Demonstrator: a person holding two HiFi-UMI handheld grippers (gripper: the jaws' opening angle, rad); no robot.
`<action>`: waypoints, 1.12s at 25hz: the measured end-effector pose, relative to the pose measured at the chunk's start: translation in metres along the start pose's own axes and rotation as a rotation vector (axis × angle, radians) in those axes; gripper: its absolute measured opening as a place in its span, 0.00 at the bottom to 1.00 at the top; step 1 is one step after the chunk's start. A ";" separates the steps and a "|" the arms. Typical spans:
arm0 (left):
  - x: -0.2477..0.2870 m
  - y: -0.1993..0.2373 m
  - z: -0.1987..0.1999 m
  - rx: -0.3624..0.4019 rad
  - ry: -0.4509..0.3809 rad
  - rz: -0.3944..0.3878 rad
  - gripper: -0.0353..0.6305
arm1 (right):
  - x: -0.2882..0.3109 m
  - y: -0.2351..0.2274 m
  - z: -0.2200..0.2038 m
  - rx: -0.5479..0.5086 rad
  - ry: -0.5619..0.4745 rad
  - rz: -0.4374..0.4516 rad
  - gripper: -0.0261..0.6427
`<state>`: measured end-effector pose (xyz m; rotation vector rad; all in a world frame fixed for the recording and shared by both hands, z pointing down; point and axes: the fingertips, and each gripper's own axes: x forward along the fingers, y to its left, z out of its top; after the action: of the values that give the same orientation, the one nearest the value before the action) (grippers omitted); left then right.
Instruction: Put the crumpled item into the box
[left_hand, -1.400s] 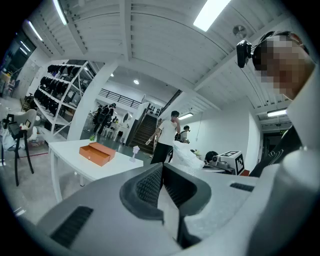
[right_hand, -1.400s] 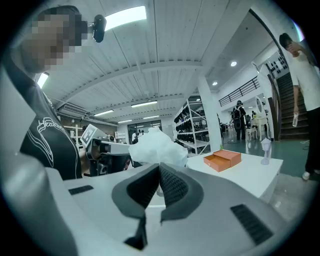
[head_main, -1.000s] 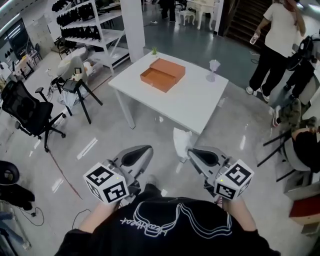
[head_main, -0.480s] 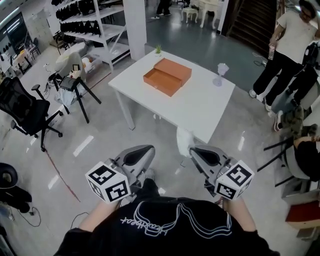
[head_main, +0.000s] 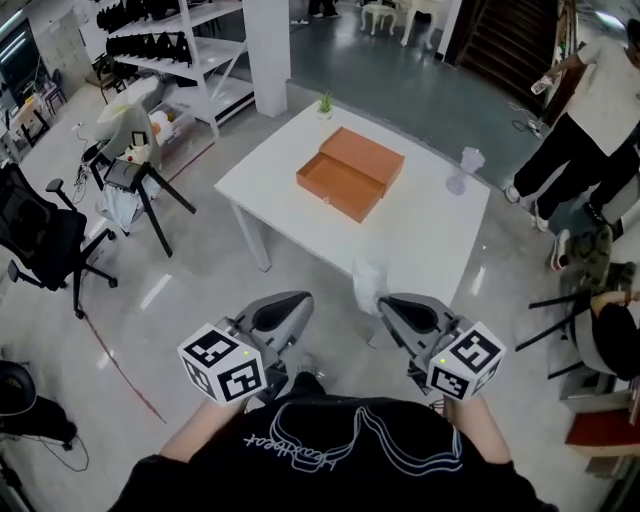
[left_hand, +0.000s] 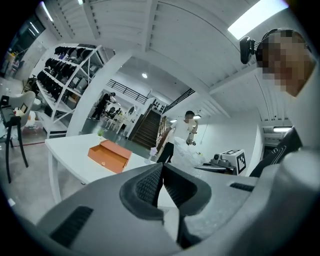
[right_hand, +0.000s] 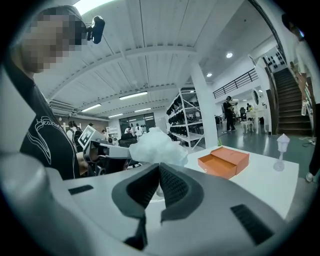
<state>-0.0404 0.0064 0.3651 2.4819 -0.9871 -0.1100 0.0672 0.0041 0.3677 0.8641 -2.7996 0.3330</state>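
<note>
An orange box (head_main: 350, 175) lies open on the white table (head_main: 430, 240) ahead; it also shows as the orange box (left_hand: 109, 156) in the left gripper view and the box (right_hand: 223, 162) in the right gripper view. My right gripper (head_main: 385, 305) is shut on a crumpled white item (head_main: 368, 283), which sticks up above the jaws as a white wad (right_hand: 157, 147). It hangs just short of the table's near edge. My left gripper (head_main: 300, 302) is beside it, shut and empty, pads together (left_hand: 162, 167).
A clear goblet (head_main: 465, 170) and a small plant (head_main: 325, 103) stand on the table. A black office chair (head_main: 40, 240) and a stool with clothes (head_main: 125, 150) are at the left, shelves (head_main: 170, 40) behind. A person (head_main: 600, 110) stands at the right.
The table and box have come nearer and lower in the head view. Both grippers keep their places before the body, the white item still in the right one.
</note>
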 end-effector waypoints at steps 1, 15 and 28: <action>0.003 0.012 0.005 -0.007 0.005 -0.001 0.06 | 0.012 -0.006 0.003 0.002 0.008 -0.005 0.05; 0.045 0.128 0.053 0.059 0.079 -0.016 0.06 | 0.110 -0.078 0.025 -0.003 0.050 -0.105 0.05; 0.081 0.175 0.068 0.022 0.084 0.003 0.06 | 0.160 -0.148 0.020 -0.118 0.171 -0.154 0.05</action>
<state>-0.1070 -0.1848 0.3903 2.4827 -0.9617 0.0064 0.0192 -0.2052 0.4109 0.9681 -2.5494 0.2047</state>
